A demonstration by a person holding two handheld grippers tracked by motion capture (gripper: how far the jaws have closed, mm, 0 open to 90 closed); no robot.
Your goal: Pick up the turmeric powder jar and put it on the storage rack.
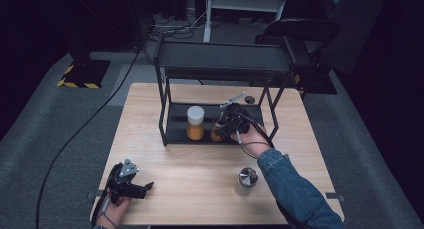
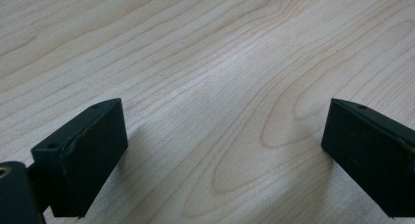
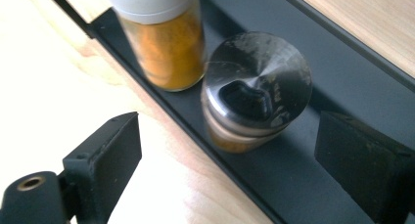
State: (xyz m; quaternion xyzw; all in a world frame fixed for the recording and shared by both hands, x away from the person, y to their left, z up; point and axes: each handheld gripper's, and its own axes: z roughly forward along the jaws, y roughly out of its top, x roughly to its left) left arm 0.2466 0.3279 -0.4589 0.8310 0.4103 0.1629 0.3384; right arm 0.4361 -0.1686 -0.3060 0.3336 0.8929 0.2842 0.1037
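Observation:
A black metal rack stands at the back of the wooden table. Its lower shelf carries a white-lidded jar of orange powder and, beside it, a jar with a shiny metal lid. My right gripper hovers just above the metal-lidded jar, open, with its pads clear of the jar on both sides. At the table's front left my left gripper rests low over bare wood, open and with nothing between its fingers.
A second metal-lidded jar stands on the table near the front, right beside the denim sleeve. The rack's upper shelf overhangs the lower one. Cables trail across the grey floor at the left.

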